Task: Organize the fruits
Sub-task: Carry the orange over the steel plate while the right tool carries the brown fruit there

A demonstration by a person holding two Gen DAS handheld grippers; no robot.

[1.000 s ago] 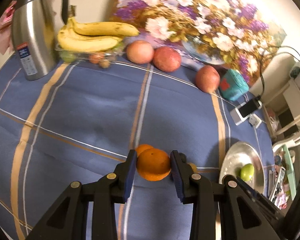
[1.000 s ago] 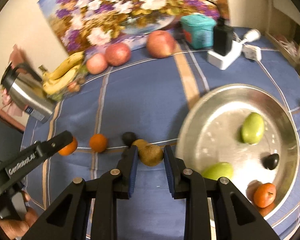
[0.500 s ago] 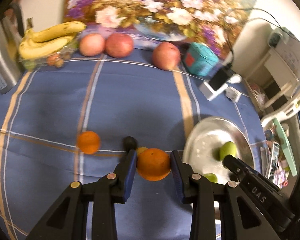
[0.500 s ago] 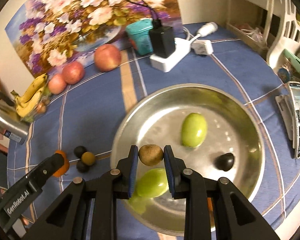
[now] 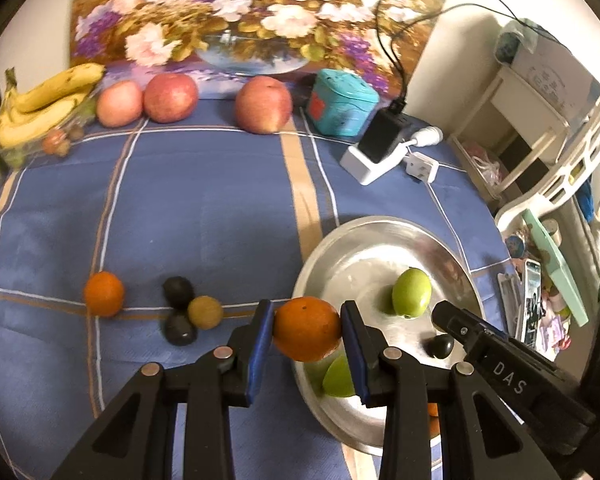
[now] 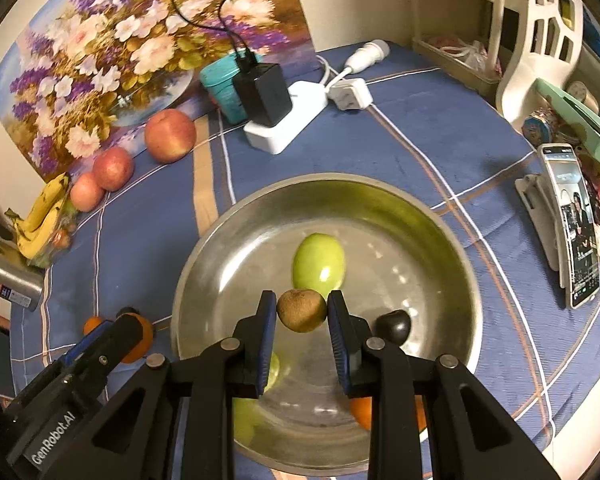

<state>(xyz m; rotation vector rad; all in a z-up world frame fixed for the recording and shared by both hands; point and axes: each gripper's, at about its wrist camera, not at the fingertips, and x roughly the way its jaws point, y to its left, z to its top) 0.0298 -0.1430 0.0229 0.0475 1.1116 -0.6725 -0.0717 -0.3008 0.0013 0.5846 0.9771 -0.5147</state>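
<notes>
My left gripper (image 5: 306, 330) is shut on an orange (image 5: 307, 329), held above the near left rim of the steel bowl (image 5: 352, 236). My right gripper (image 6: 302, 312) is shut on a brown kiwi (image 6: 301, 310), hanging over the middle of the steel bowl (image 6: 452, 240). In the bowl lie a green fruit (image 6: 319, 266), a dark plum (image 6: 394, 326), another green fruit (image 5: 338, 378) and an orange fruit (image 6: 360, 412) partly hidden by my fingers. On the cloth left of the bowl sit a second orange (image 5: 104, 293), two dark fruits (image 5: 178, 292) and a brown-yellow fruit (image 5: 205, 312).
Three red apples (image 5: 264, 105) and a bunch of bananas (image 5: 40, 106) line the back by a flower painting. A teal tin (image 5: 342, 108), a charger on a white power strip (image 5: 374, 152) and a phone on a stand (image 6: 574, 224) lie around the bowl. A steel kettle (image 6: 4, 276) stands far left.
Both grippers have carried their fruit to the right: the kiwi from above the cloth to over the bowl's middle, the orange from the table's middle to the bowl's left rim. Both grips held.
</notes>
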